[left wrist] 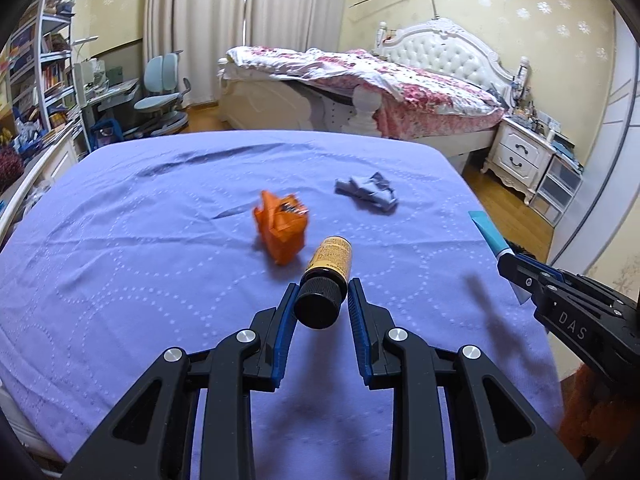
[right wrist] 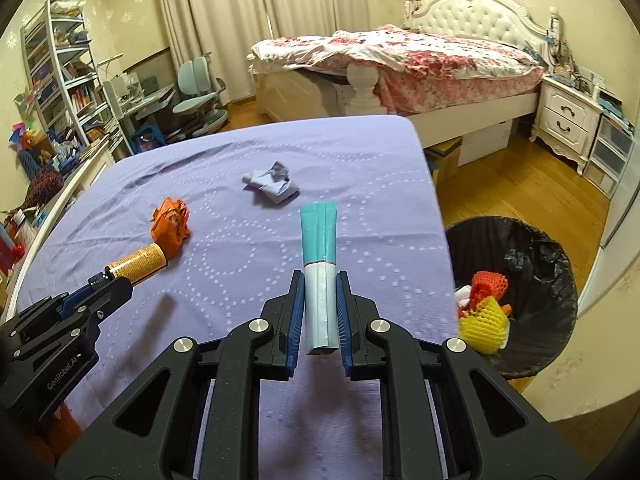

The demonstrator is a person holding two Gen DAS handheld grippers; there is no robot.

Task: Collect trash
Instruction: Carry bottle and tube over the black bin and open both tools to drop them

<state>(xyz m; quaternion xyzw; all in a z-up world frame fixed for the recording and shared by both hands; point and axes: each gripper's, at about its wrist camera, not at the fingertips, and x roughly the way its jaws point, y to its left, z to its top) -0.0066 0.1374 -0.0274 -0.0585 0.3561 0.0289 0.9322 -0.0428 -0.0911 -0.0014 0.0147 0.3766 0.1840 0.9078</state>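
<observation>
My right hand-held gripper (right wrist: 319,280) is clenched on a teal-and-white squeezed plastic tube (right wrist: 319,268), gripped across its white lower part, its long axis running straight forward along the fingers with the flat teal crimped end pointing away from me. What the next move turns on, as I judge it, is the black-bagged round trash bin (right wrist: 556,264): it stands on the wooden floor just beyond the right edge of the lilac quilted counter (right wrist: 224,240), to the right of the tube and lower. So the right arm is clearly the nearer one, and I expect a swing rightward over the edge before letting go.

My left hand-held gripper (left wrist: 320,292) is grasping a small amber glass bottle with a yellow label (left wrist: 330,264) by its black ribbed cap; the bottle's axis also points forward, base away from me. It sits farther from the bin, with the right arm between.

Loose on the counter are a crumpled orange wrapper (left wrist: 282,226) and a crumpled pale grey paper wad (left wrist: 368,190), well apart from each other.

Only the right wrist view shows the bin, with red and yellow foam fruit netting (right wrist: 486,308) already inside. The left view shows no bin at all, only the right tool from the side at its right edge and the cap grip up close.
</observation>
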